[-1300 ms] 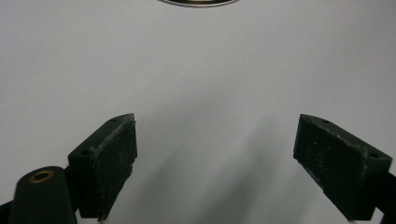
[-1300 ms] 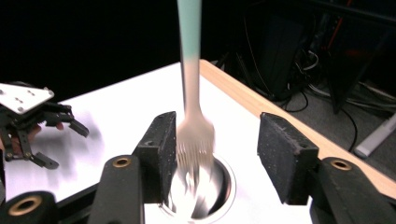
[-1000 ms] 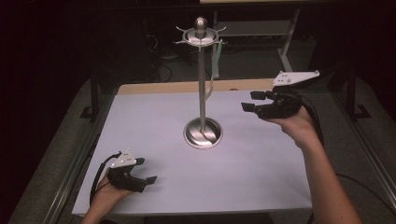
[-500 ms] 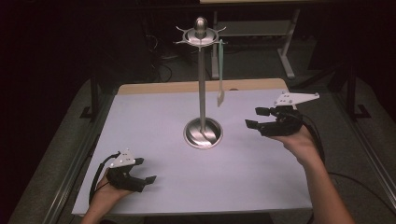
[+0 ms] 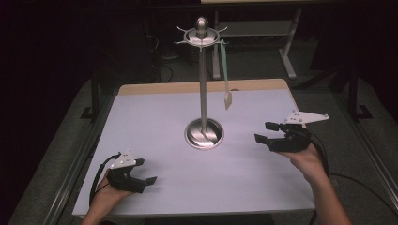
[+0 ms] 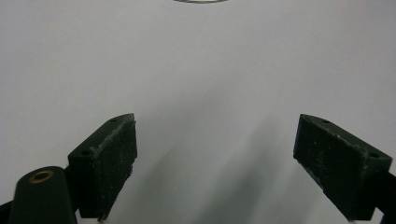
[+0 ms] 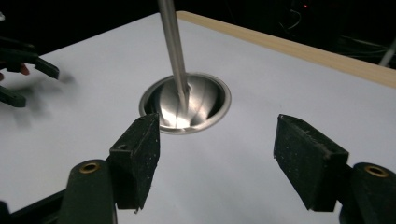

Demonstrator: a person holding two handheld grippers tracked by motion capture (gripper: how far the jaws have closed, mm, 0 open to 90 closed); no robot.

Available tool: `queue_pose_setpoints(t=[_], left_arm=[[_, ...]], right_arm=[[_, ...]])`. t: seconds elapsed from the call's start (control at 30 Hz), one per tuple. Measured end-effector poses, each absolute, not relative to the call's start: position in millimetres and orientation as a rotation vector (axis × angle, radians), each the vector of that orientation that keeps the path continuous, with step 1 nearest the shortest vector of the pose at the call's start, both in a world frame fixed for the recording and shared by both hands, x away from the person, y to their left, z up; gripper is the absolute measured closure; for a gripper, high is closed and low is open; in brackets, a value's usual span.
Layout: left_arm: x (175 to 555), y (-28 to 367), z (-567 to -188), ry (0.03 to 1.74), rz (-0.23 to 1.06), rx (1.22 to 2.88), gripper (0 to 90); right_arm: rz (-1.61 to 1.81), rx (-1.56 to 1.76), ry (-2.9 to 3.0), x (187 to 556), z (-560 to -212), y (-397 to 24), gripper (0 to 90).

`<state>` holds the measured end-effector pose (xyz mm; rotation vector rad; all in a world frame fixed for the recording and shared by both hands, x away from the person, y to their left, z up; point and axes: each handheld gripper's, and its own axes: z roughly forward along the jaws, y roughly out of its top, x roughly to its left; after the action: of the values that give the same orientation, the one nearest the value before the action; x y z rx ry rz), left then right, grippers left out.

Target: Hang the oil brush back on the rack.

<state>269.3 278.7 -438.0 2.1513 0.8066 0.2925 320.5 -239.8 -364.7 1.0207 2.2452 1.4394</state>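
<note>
A tall metal stand (image 5: 202,84) rises from a round dish-shaped base (image 5: 204,134) in the middle of the white table top (image 5: 155,117). From a hook of its crown (image 5: 201,33) hangs a pale green utensil (image 5: 225,75), touched by neither gripper. My right gripper (image 5: 264,132) hovers low to the right of the base; its jaws have just been opening and stand open with nothing between them. In the right gripper view (image 7: 217,158) they point at the base (image 7: 187,102) and pole (image 7: 173,42). My left gripper (image 5: 146,171) rests at the near left, open and holding nothing (image 6: 215,154).
A wooden strip (image 5: 197,87) edges the far side of the table. Metal rails (image 5: 82,154) run along both sides. Frames and cables stand on the dark floor behind (image 5: 263,28). The left gripper shows at the left edge of the right gripper view (image 7: 23,60).
My right gripper has sunk toward the table and come nearer to me, with its jaws wider apart. The left gripper has stayed where it was.
</note>
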Motion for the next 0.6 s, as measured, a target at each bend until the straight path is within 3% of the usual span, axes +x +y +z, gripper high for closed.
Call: queue_pose_setpoints(t=[0.6], left_arm=[[268.9, 280.0, -438.5, 0.803, 0.305, 2.145, 13.2]], right_arm=[[1.423, 1.153, 2.154, 292.6, -419.5, -269.2, 28.4]])
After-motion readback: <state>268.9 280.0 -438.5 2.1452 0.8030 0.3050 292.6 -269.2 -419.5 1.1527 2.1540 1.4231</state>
